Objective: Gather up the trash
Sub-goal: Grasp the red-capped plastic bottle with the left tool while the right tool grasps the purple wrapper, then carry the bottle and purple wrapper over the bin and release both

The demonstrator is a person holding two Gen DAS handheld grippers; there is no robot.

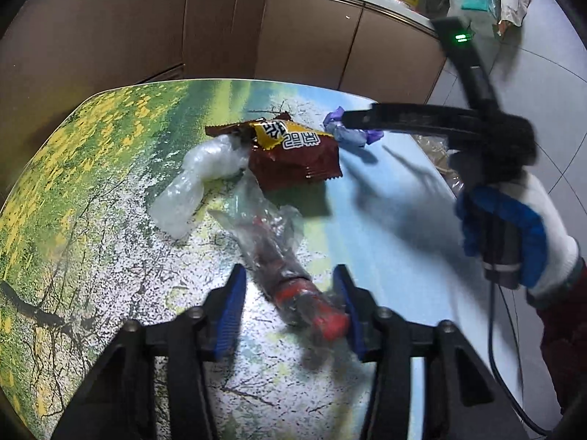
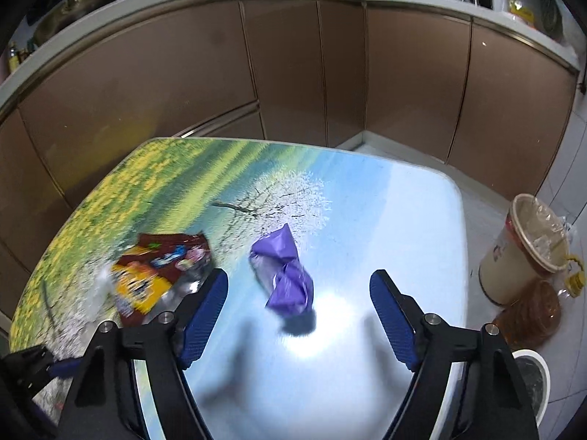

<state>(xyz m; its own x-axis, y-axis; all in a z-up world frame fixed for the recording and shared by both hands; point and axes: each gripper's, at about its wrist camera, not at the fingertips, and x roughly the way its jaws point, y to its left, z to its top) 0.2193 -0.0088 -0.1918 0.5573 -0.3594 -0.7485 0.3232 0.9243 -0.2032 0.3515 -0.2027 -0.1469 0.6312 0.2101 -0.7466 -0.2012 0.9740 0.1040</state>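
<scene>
Left gripper (image 1: 290, 308) is seen straddling a clear wrapper with a red end (image 1: 293, 286) on the table (image 1: 91, 220), only one pad touching, so nothing is gripped yet. Right gripper (image 2: 297, 315) is held open over a purple wrapper (image 2: 284, 275), apart from it. The thin film could be pushed aside or slip free; its long axis runs away from the jaws, leftward.

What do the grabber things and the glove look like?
Each hand-held gripper is black with two ribbed blue pads. The right one has a green light and a black cable. The glove is white and blue, above a dark red sleeve.
</scene>
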